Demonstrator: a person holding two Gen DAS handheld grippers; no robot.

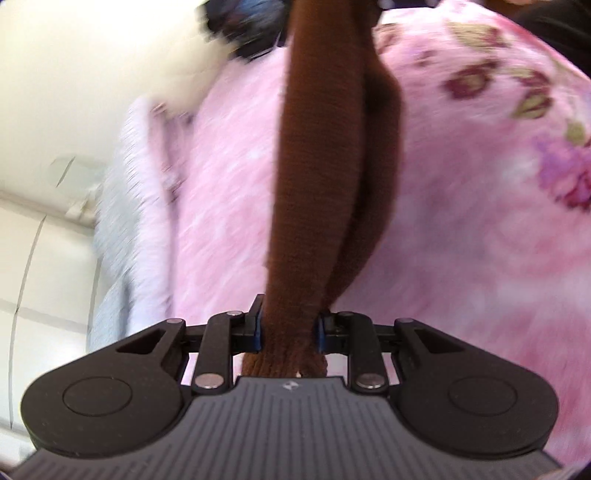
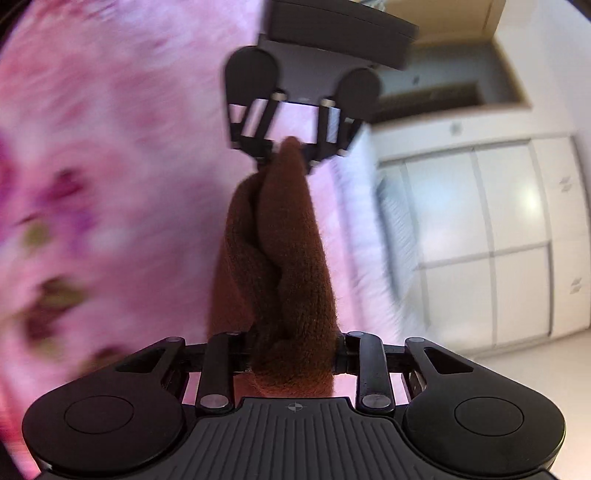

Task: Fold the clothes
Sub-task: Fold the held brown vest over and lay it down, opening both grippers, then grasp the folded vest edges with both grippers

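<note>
A brown knitted garment (image 1: 325,166) is stretched like a rope between my two grippers, above a pink flowered blanket (image 1: 480,221). My left gripper (image 1: 290,328) is shut on one end of it. In the right wrist view my right gripper (image 2: 295,350) is shut on the other end of the brown garment (image 2: 280,258), which runs up to the left gripper (image 2: 291,155) facing me. The right gripper shows only as a dark blur at the top of the left wrist view (image 1: 243,22). The rest of the garment's shape is hidden in the bunching.
The pink blanket (image 2: 92,184) covers a bed, with a pale lilac-and-white edge (image 1: 125,221) at its side. White wardrobe doors (image 2: 480,240) and a pale floor (image 2: 535,369) lie beyond. A white wall (image 1: 55,92) stands to the left.
</note>
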